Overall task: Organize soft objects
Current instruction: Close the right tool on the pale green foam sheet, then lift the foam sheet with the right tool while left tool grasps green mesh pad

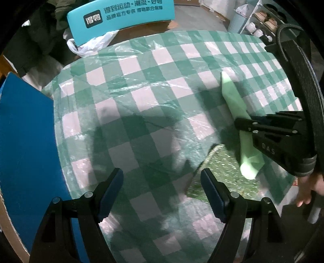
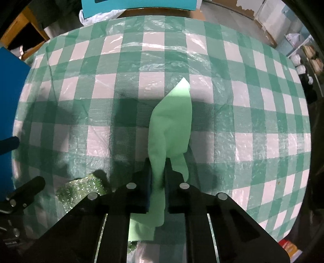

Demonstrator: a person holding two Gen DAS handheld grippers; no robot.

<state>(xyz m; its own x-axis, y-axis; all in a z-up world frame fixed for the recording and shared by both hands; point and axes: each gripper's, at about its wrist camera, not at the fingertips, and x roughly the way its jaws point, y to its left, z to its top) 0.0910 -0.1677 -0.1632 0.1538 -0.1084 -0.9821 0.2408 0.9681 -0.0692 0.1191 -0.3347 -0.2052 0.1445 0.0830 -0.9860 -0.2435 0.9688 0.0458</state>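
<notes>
A pale green cloth (image 2: 172,119) hangs bunched over the green-and-white checked tablecloth (image 2: 81,85). My right gripper (image 2: 158,163) is shut on the cloth, its pads pinching a fold while the rest trails forward and behind. The left wrist view shows the same pale green cloth (image 1: 235,101) held by the right gripper (image 1: 243,123) at the right side. A glittery green sheet (image 1: 222,172) lies flat on the table under it, also visible as the glittery sheet (image 2: 81,190) at lower left. My left gripper (image 1: 162,192) stands open above the tablecloth (image 1: 141,101) with nothing between its fingers.
A blue board (image 1: 26,141) stands along the table's left edge. A turquoise printed box (image 1: 121,18) and a white plastic bag (image 1: 91,44) sit beyond the far edge. Shelves with shoes (image 1: 263,22) stand at the back right. A person's hand (image 1: 307,190) shows at the right.
</notes>
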